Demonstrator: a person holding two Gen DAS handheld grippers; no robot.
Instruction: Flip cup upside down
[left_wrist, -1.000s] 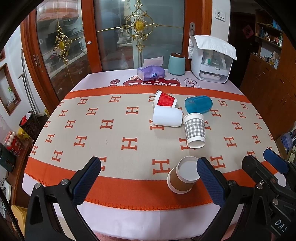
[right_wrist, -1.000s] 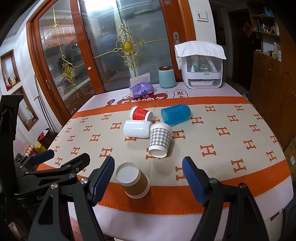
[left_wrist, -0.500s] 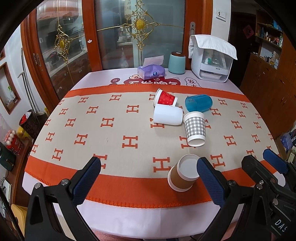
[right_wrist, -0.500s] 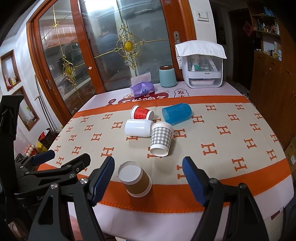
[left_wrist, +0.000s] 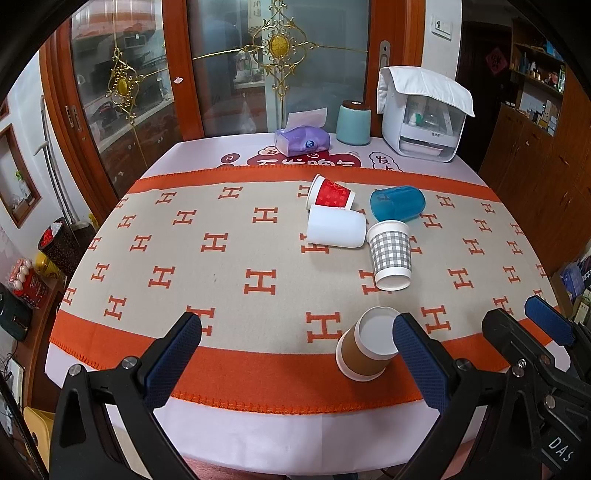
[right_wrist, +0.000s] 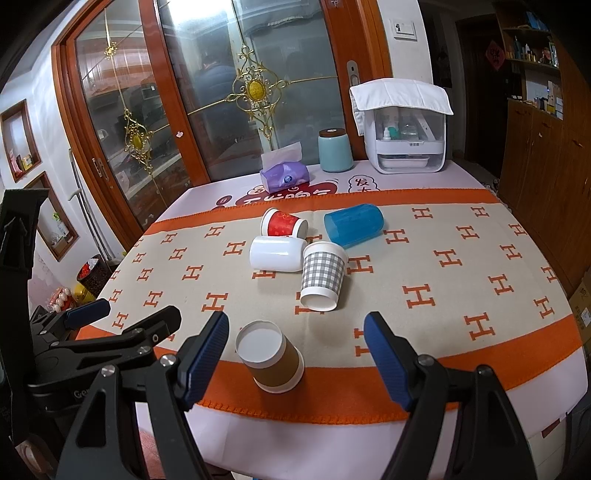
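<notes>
1. Table (left_wrist: 258, 435), covered by a beige cloth (left_wrist: 229, 258) with orange H marks and an orange border; it fills both views.
2. White appliance (left_wrist: 424, 122) with a towel draped over it, at the far right of the table.
3. Left gripper (left_wrist: 297, 338), low at the near table edge, aimed forward over the cloth. Jaws spread wide, holding nothing. Its right finger (left_wrist: 417, 354) sits just beside the brown cup; whether they touch cannot be told. In the right wrist view it shows at the lower left.
4. Right gripper (right_wrist: 295, 343), also low at the near edge, just right of the left one and level with it. Jaws wide apart, empty; the brown cup appears between the fingers, nearer the left one.
5. Teal canister (left_wrist: 352, 123) with a dark lid, at the far edge.
6. Purple tissue pack (left_wrist: 301, 140), left of the canister.
7. Blue cup (left_wrist: 397, 203), lying on its side at mid-table.
8. White cup (left_wrist: 336, 230), on its side, next to the red cup and checked cup.
9. Checked cup (left_wrist: 391, 254), rim down, base tilted toward the camera.
10. Brown cup (left_wrist: 369, 343), white-banded, standing rim down on the near orange border, leaning slightly.
11. Red cup (left_wrist: 330, 197), on its side, farthest of the group.
</notes>
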